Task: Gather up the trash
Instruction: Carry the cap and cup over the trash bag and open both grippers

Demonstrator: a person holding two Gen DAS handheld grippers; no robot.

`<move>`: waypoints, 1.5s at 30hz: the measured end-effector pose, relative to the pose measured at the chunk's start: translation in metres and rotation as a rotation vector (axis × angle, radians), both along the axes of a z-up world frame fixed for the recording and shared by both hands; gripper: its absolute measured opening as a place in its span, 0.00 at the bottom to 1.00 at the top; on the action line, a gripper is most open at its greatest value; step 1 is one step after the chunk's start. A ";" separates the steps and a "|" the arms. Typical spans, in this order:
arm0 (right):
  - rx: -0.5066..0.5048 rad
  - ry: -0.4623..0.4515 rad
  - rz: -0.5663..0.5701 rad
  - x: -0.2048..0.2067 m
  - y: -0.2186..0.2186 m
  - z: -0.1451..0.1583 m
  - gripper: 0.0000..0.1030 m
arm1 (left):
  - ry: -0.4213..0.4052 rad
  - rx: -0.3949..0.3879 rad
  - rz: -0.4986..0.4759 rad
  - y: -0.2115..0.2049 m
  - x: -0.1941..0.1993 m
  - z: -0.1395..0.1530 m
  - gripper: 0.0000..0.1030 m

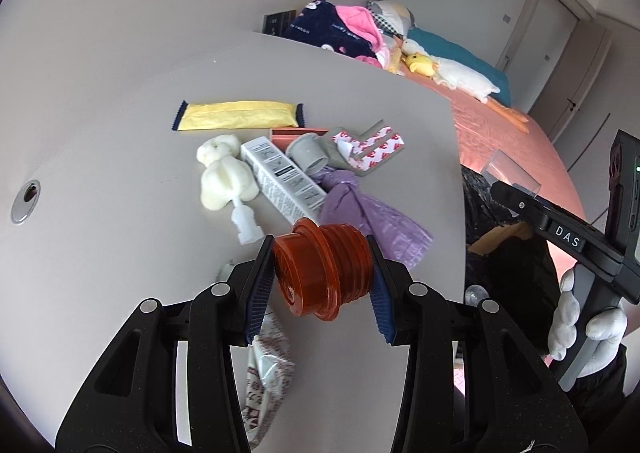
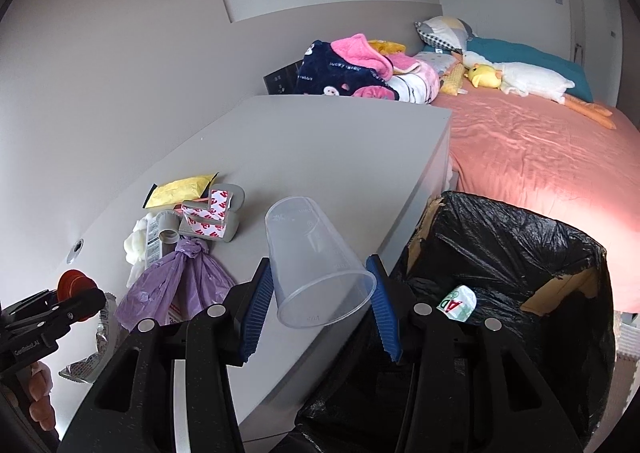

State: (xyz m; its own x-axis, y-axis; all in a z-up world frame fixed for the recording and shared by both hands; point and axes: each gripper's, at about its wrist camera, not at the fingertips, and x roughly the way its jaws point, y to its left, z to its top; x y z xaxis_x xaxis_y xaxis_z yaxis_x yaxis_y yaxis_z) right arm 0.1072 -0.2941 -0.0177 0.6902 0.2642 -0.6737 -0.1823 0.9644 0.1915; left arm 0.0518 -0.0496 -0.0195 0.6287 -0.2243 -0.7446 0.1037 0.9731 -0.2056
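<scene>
Left wrist view: left gripper (image 1: 322, 277) clamped partway on a ribbed orange plastic cap (image 1: 320, 271), lifted above the grey tabletop (image 1: 100, 133). Right gripper (image 2: 320, 285) pinching a clear plastic cup (image 2: 316, 265) beside the black-lined bin (image 2: 520, 253). One green-and-white wrapper (image 2: 458, 303) binned; purple bag (image 1: 368, 213), yellow pouch (image 1: 238, 115), white box (image 1: 280, 177) left on top. Bin floor hidden, crinkled packet (image 1: 264, 365) mostly covered

"DAS" stands on the right claw (image 1: 516, 193); "GenRobot.AI" on the left claw (image 2: 76, 307)
</scene>
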 end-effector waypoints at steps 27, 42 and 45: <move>0.057 -0.024 -0.188 -0.039 -0.100 0.014 0.48 | 0.028 -0.088 -0.300 -0.134 0.038 0.004 0.41; 0.125 -0.018 -0.305 -0.052 -0.156 0.015 0.48 | 0.081 -0.115 -0.427 -0.189 0.054 -0.008 0.42; 0.140 -0.010 -0.328 -0.052 -0.167 0.013 0.48 | 0.101 -0.142 -0.451 -0.197 0.060 -0.012 0.42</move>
